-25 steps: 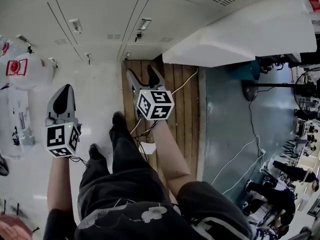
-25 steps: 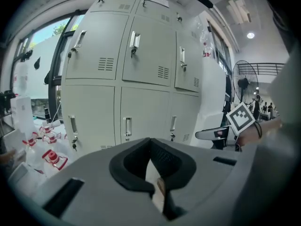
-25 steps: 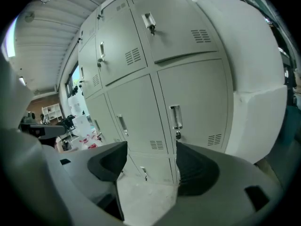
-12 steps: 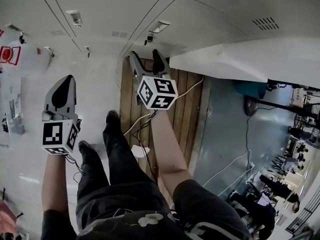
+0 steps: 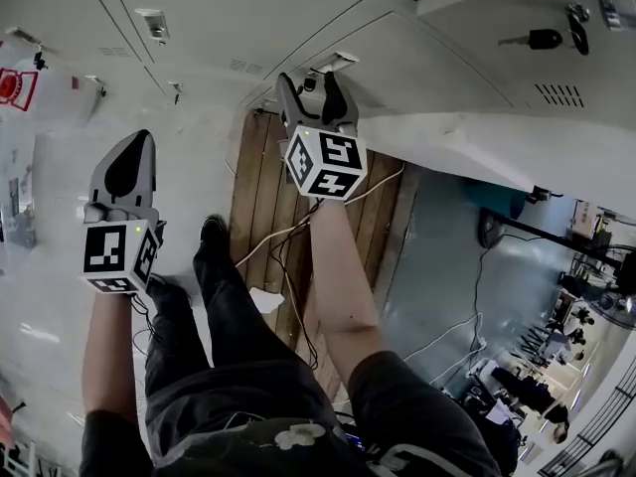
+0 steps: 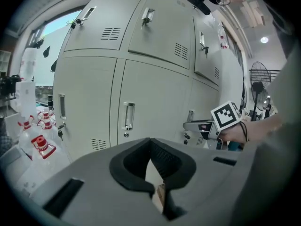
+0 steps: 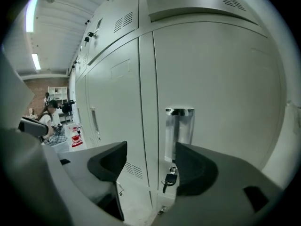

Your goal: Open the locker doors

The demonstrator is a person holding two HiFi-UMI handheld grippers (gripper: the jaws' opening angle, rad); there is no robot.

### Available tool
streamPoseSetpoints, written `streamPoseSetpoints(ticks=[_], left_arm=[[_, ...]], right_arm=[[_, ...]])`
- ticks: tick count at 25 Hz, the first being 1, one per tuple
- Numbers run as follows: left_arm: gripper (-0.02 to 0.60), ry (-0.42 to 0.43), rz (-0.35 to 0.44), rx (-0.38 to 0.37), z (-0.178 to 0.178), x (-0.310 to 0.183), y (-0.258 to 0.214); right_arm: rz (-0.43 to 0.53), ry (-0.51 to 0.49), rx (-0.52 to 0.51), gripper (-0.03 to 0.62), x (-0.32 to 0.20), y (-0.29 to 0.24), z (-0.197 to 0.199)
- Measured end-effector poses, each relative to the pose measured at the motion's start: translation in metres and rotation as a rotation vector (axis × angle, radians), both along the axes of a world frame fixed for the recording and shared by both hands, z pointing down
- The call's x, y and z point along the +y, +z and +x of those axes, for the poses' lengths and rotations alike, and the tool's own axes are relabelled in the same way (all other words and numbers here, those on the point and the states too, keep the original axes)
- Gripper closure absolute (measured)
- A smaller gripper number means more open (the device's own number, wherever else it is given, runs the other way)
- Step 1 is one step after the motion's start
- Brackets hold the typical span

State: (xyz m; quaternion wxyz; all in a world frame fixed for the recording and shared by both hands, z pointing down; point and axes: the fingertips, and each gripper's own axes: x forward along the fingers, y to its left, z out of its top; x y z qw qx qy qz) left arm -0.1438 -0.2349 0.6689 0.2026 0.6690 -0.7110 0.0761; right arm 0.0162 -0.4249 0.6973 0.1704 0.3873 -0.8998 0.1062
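A strip of brown wooden planks (image 5: pixel 260 192) runs between a pale glossy floor (image 5: pixel 45 306) and a grey-blue floor (image 5: pixel 437 256). A black standing fan (image 6: pixel 257 86) stands below a round ceiling lamp (image 6: pixel 264 40). Daylight enters through a window (image 6: pixel 59 23). Farther off, a long fluorescent tube (image 7: pixel 36 61) glows above a red-brick wall (image 7: pixel 49 84).

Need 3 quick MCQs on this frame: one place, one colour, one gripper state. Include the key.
1. What shows ahead between the jaws of the right gripper? A. a recessed door handle with a key below it; B. a padlock; C. a coat hook.
2. Colour of the locker doors? A. blue; B. pale grey; C. red.
3. Jaws of the left gripper? A. wide apart; B. clamped on a cable; C. together, nothing held.
Key: 1A, the handle stands beyond the open jaws; 2B, every door is pale grey; 3C, its pads meet on nothing.
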Motion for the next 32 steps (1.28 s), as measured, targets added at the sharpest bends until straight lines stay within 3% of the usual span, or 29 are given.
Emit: streamPoseSetpoints(ticks=[6, 10, 17, 23, 26, 32], left_arm=[[0.572, 0.008, -0.017, -0.002, 0.002, -0.012, 0.005], [0.572, 0.014, -0.028, 0.036, 0.008, -0.015, 0.005], [0.572, 0.030, -0.035, 0.046, 0.008, -0.016, 0.005], [0.572, 0.036, -0.038, 0.096, 0.016, -0.009, 0.007], [0.572, 0.080, -0.049, 0.099, 0.022, -0.008, 0.010], [0.572, 0.160, -0.067, 0.117, 0.041, -0.003, 0.009]], right_arm=[[0.017, -0.010, 0.026, 0.276, -0.018, 0.005, -0.005], [0.032, -0.030, 0.047, 0.276, -0.021, 0.008, -0.012], [0.022, 0.021, -0.076, 0.276, -0.021, 0.004, -0.013], [-0.008, 0.039, -0.071, 0.276, -0.007, 0.005, -0.006], [-0.013, 0.095, -0.061, 0.279, 0.004, 0.005, 0.002], [-0.033, 0.266, -0.024, 0.356, 0.023, 0.008, 0.025]])
